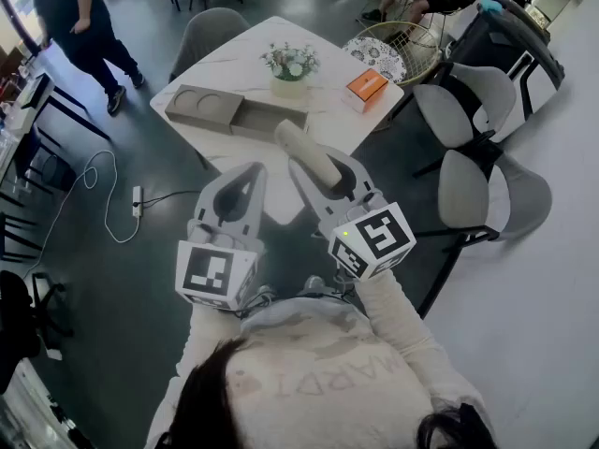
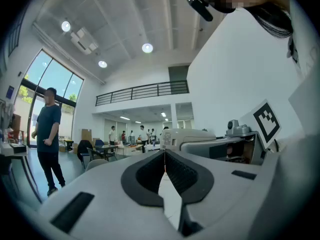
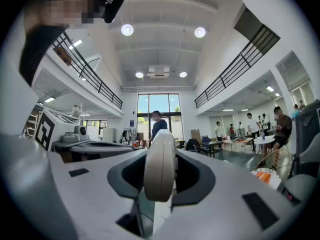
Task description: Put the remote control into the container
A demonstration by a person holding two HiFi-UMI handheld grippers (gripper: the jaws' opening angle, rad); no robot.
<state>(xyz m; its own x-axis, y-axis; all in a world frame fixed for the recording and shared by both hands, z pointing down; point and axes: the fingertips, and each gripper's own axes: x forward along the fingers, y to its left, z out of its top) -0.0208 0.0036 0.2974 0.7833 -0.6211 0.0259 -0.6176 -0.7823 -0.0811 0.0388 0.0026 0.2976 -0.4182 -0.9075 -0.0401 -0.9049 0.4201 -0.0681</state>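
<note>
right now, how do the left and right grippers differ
The left gripper has its fingers shut together on nothing; the right gripper has its fingers clamped on the remote control. The left gripper's tip ends bare, while the remote control sticks out past the right gripper toward the table. Both are held level, side by side.

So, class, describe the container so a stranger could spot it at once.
Find the white marble table. Along its near edge lies the container, in front of the flower pot. It alone is grey, long and flat, with two round recesses.
</note>
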